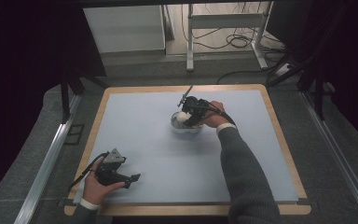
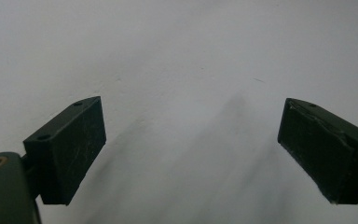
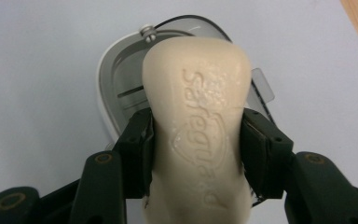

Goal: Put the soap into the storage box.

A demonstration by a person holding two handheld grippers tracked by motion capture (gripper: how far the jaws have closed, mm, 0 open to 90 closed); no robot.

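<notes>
A cream bar of soap [image 3: 200, 126] with raised lettering is clamped between the jaws of my right gripper [image 3: 196, 149], which is shut on it. The bar hangs just above an open soap dish [image 3: 121, 88] with a white rim and a grey see-through lid. In the high view the right gripper [image 1: 188, 113] holds the pale soap [image 1: 182, 117] over the dish [image 1: 185, 127] near the middle of the mat. My left gripper [image 1: 131, 178] rests at the front left, open with nothing between its jaws [image 2: 191, 154].
A pale blue mat [image 1: 168, 154] covers a wooden-edged table [image 1: 191, 209]. A metal frame [image 1: 226, 21] and cables [image 1: 237, 39] stand on the floor beyond the far edge. Dark rails [image 1: 51, 154] run along both sides.
</notes>
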